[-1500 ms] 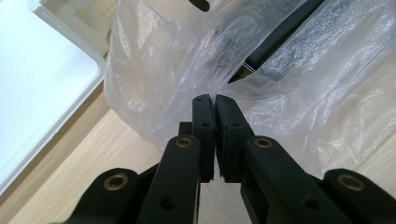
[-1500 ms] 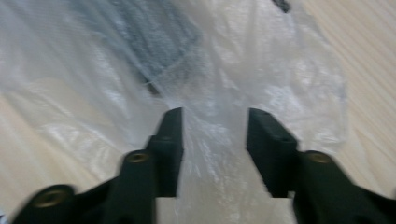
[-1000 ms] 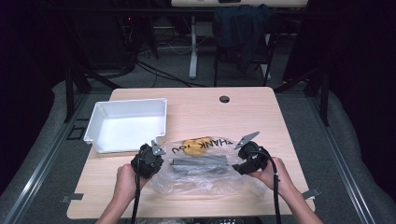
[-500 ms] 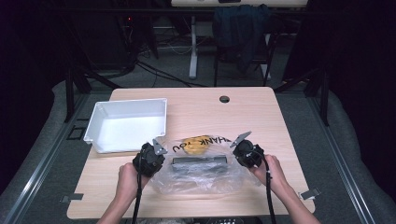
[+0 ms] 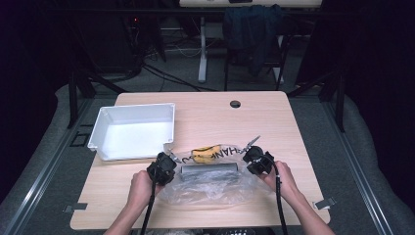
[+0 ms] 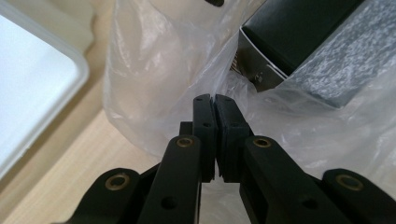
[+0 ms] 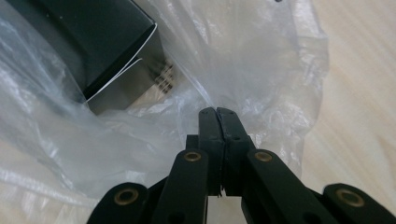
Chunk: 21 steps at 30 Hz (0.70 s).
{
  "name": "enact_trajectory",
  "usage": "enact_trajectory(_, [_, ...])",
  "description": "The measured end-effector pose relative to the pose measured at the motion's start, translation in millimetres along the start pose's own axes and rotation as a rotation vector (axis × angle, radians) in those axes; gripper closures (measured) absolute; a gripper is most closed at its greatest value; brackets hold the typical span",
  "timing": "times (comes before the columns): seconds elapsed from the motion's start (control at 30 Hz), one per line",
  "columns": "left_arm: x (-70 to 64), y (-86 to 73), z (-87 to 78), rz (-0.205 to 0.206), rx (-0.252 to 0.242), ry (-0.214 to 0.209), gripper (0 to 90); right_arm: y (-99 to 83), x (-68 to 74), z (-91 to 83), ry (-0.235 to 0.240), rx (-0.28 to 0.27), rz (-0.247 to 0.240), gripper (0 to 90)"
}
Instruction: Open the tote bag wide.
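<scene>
A clear plastic bag point(image 5: 215, 188) with yellow print lies on the wooden table near its front edge. Inside it rests a long dark grey box point(image 5: 209, 171). My left gripper point(image 5: 161, 169) holds the bag's left end, its jaws pressed together on the film point(image 6: 212, 99). My right gripper point(image 5: 257, 159) holds the right end the same way, shut on the plastic point(image 7: 217, 110). The box's end point(image 6: 299, 42) sits just beyond the left jaws, and its other end, with a loose flap point(image 7: 116, 51), lies beyond the right jaws.
A white tray point(image 5: 105, 122) stands at the left, just behind my left gripper, with its rim point(image 6: 70, 84) close by. A round cable hole point(image 5: 235, 104) is at the table's back. A chair with a dark jacket point(image 5: 252, 29) stands behind the table.
My right gripper has moved a little back and to the left, drawing the bag's right end with it. The left gripper has stayed nearly still.
</scene>
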<state>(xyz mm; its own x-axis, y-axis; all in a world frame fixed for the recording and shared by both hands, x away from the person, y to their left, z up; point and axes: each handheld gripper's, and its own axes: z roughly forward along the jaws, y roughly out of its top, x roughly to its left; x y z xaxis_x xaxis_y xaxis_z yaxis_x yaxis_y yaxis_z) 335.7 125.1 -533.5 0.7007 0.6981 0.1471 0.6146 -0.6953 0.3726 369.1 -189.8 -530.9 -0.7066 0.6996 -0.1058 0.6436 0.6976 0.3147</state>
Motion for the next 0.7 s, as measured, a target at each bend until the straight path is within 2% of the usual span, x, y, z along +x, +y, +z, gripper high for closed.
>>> enact_trajectory(0.07, [-0.7, -3.4, -1.9, 0.006, 0.001, -0.006, 83.8, -4.1, 2.2, -0.6, -0.001, 0.009, -0.006, 83.7])
enact_trajectory(0.13, [1.1, -6.1, -6.1, -0.001, -0.011, -0.010, 76.3, -6.4, 1.8, -2.7, 0.018, 0.024, -0.022, 77.1])
enact_trajectory(0.27, [7.2, -10.5, -18.0, -0.019, -0.056, -0.006, 54.8, -9.3, 0.0, -12.4, 0.018, -0.027, -0.012, 69.7])
enact_trajectory(0.37, [10.2, -12.0, -26.7, -0.032, -0.086, -0.008, 44.6, -10.2, -1.4, -21.5, 0.026, -0.072, -0.005, 64.1])
enact_trajectory(0.4, [10.7, -11.9, -29.5, -0.033, -0.093, -0.012, 41.8, -11.2, -0.5, -23.3, 0.036, -0.105, 0.016, 62.1])
enact_trajectory(0.53, [9.5, -11.2, -39.3, -0.030, -0.131, -0.012, 37.1, -12.5, -3.0, -37.6, 0.056, -0.139, 0.007, 53.5])
enact_trajectory(0.63, [7.3, -10.7, -46.7, -0.017, -0.162, -0.018, 34.9, -15.1, -3.3, -49.5, 0.066, -0.204, 0.020, 48.5])
enact_trajectory(0.67, [6.6, -10.4, -49.8, -0.012, -0.170, -0.024, 34.9, -15.9, -3.5, -54.5, 0.061, -0.211, 0.014, 46.7])
enact_trajectory(0.7, [5.3, -10.1, -52.6, -0.008, -0.178, -0.028, 34.6, -16.8, -2.6, -58.8, 0.076, -0.232, 0.013, 45.8])
